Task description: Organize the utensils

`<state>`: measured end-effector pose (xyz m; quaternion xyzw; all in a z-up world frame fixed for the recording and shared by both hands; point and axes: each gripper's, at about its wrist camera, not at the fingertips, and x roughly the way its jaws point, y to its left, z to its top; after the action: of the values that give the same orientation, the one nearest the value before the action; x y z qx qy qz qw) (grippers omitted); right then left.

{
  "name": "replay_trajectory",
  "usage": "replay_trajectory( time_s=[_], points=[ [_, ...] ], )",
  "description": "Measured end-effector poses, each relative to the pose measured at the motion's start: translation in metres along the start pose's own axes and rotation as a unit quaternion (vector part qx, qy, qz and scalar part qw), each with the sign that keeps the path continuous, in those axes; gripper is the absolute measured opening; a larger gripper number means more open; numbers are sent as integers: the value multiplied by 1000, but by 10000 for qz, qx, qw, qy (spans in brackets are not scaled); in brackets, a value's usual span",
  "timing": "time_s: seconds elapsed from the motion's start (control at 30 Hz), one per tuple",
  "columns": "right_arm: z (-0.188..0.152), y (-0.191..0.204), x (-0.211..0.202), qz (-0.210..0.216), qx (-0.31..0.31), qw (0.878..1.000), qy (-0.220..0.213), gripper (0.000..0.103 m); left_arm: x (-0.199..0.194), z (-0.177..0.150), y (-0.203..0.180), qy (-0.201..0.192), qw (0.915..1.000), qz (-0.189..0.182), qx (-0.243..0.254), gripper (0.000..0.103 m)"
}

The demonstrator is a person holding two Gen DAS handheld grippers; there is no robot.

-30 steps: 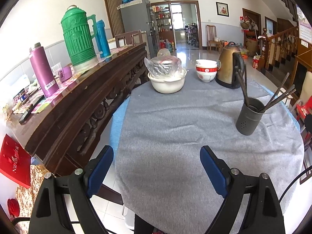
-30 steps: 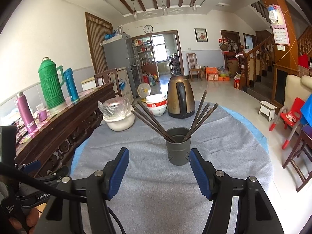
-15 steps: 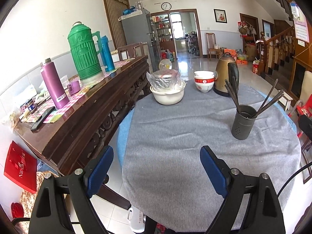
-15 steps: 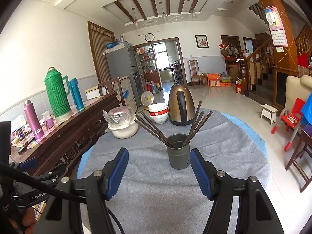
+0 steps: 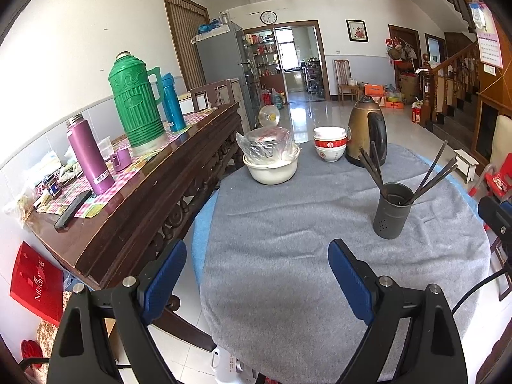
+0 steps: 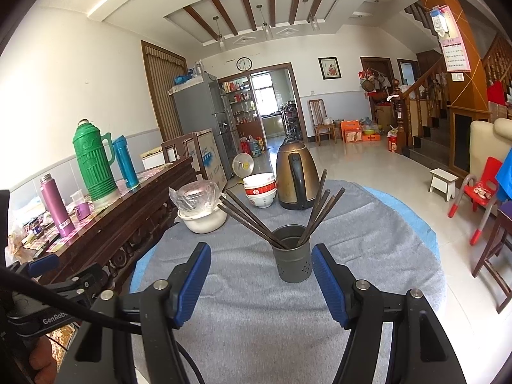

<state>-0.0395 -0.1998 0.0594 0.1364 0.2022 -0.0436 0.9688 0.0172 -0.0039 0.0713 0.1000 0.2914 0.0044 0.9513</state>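
Jaws of both the left gripper [image 5: 256, 283] and right gripper [image 6: 260, 281] stand released and empty, short of the grey holder [image 6: 292, 253] on the tabletop [image 6: 368, 240], whose thin, stiff, likely slippery chopsticks [image 6: 321, 206] fan out, best pinched mid-shaft above its rim.

Left gripper [image 5: 256, 275]: blue-padded jaws spread wide, nothing between, above near edge of round table with grey cloth [image 5: 288, 288]. Dark grey perforated metal utensil holder [image 5: 393, 211] upright on cloth, right of centre; dark chopsticks [image 5: 372, 169] inside, fanned left and right. Beyond: white bowl holding plastic-wrapped steel pot [image 5: 271, 163], stacked red-and-white bowls [image 5: 330, 147], brass-coloured kettle [image 5: 367, 134]. Green thermos [image 5: 136, 102] on wooden sideboard [image 5: 144, 198].
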Motion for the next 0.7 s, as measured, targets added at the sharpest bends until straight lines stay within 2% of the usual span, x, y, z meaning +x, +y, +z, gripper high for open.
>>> replay_trajectory(
  time_s=[0.7],
  points=[
    [18, -14, 47, -416, -17, 9991, 89, 69, 46, 32, -27, 47, 9990, -432, 127, 90]
  ],
)
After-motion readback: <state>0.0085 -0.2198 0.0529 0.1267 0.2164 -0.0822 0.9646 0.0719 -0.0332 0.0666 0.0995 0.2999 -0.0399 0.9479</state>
